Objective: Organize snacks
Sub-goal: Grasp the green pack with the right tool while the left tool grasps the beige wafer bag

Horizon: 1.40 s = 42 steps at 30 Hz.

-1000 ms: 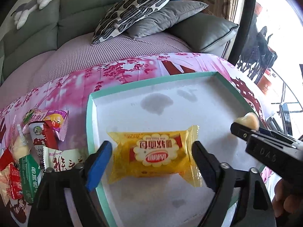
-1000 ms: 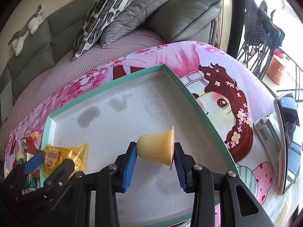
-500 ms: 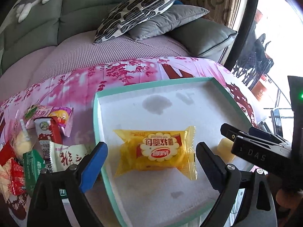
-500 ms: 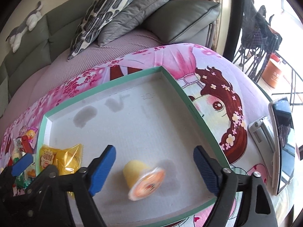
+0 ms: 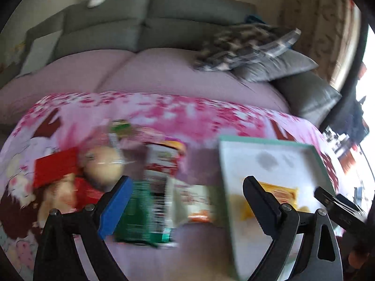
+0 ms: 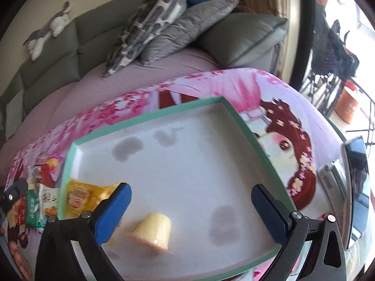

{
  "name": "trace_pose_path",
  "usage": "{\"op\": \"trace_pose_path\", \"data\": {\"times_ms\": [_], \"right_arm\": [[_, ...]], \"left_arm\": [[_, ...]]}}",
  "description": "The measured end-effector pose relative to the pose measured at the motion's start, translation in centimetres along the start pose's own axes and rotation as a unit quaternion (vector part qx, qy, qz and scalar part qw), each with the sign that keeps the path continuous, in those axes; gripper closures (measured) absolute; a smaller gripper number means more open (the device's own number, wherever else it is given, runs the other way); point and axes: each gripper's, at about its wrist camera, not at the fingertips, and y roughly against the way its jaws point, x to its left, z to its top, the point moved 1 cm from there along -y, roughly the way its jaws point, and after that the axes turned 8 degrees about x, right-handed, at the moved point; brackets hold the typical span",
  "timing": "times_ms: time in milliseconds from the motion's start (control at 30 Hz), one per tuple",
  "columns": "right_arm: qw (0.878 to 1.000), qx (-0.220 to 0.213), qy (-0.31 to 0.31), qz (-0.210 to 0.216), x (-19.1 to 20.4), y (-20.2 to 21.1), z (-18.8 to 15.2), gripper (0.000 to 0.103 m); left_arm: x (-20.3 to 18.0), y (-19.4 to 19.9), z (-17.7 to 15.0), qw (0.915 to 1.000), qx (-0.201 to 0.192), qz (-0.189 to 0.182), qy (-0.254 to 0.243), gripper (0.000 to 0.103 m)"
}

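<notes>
Nearest the right wrist camera, the right claw (image 6: 191, 207) was spreading its jaws, with the yellow jelly cup (image 6: 153, 231) lying free between them on the floor of the green-rimmed tray (image 6: 150, 114). Beside it lay a yellow bread packet (image 6: 86, 195). The left claw (image 5: 185, 201), released and empty, hung over the loose snack pile (image 5: 150, 187) on the pink bench (image 5: 178, 114). Beyond stood the sofa (image 6: 58, 53).

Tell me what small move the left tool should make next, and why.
Probably lower the left tool onto the green packet in the pile beside the tray. It is open and empty over those loose snacks, while the jelly cup and yellow packet already lie in the tray.
</notes>
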Motion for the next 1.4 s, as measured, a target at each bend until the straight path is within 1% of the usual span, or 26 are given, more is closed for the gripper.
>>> {"op": "trace_pose_path", "data": {"times_ms": [133, 200, 300, 367, 500, 567, 700, 800, 967, 1067, 1133, 1267, 1400], "right_arm": [[0.999, -0.009, 0.018, 0.029, 2.4, 0.6, -0.1, 0.000], [0.998, -0.010, 0.034, 0.045, 3.8, 0.8, -0.3, 0.000], [0.996, -0.014, 0.063, 0.063, 6.4, 1.2, -0.7, 0.000], [0.993, -0.015, 0.086, 0.074, 8.3, 1.5, -1.1, 0.000], [0.987, -0.007, 0.126, 0.104, 11.7, 1.7, -2.1, 0.000], [0.985, 0.000, 0.129, 0.113, 13.3, 1.5, -2.3, 0.000], [0.982, 0.014, 0.117, 0.151, 15.7, 1.1, -2.7, 0.000], [0.979, 0.020, 0.122, 0.161, 17.4, 0.8, -3.1, 0.000], [0.974, 0.025, 0.149, 0.168, 20.6, 0.6, -4.2, 0.000], [0.970, 0.026, 0.174, 0.170, 22.9, 0.4, -5.0, 0.000], [0.967, 0.026, 0.190, 0.169, 24.2, 0.4, -5.7, 0.000], [0.963, 0.024, 0.224, 0.150, 26.5, -0.2, -6.9, 0.000], [0.962, 0.025, 0.242, 0.128, 27.7, -1.1, -7.7, 0.000]], "left_arm": [[3.2, 0.6, 0.5, 0.9992, 0.004, 0.017, 0.036, 0.008], [5.0, 1.2, 0.5, 0.9980, 0.006, 0.032, 0.054, 0.008], [7.5, 1.9, 0.4, 0.9945, 0.013, 0.068, 0.079, 0.008], [9.3, 2.4, 0.1, 0.9904, 0.013, 0.096, 0.099, 0.008], [12.7, 2.9, -1.0, 0.9811, 0.020, 0.133, 0.140, 0.008], [14.0, 3.0, -1.5, 0.9762, 0.029, 0.147, 0.157, 0.008], [15.9, 3.1, -2.3, 0.9722, 0.036, 0.147, 0.178, 0.008], [16.7, 3.2, -2.6, 0.9695, 0.044, 0.157, 0.183, 0.008], [17.3, 2.9, -2.7, 0.9710, 0.053, 0.135, 0.190, 0.008], [17.4, 2.7, -2.7, 0.9721, 0.058, 0.128, 0.188, 0.008], [17.4, 2.4, -2.6, 0.9730, 0.063, 0.115, 0.190, 0.008], [17.5, 1.7, -2.1, 0.9757, 0.072, 0.074, 0.193, 0.008], [18.2, 0.4, -1.7, 0.9723, 0.085, 0.042, 0.214, 0.008]]}}
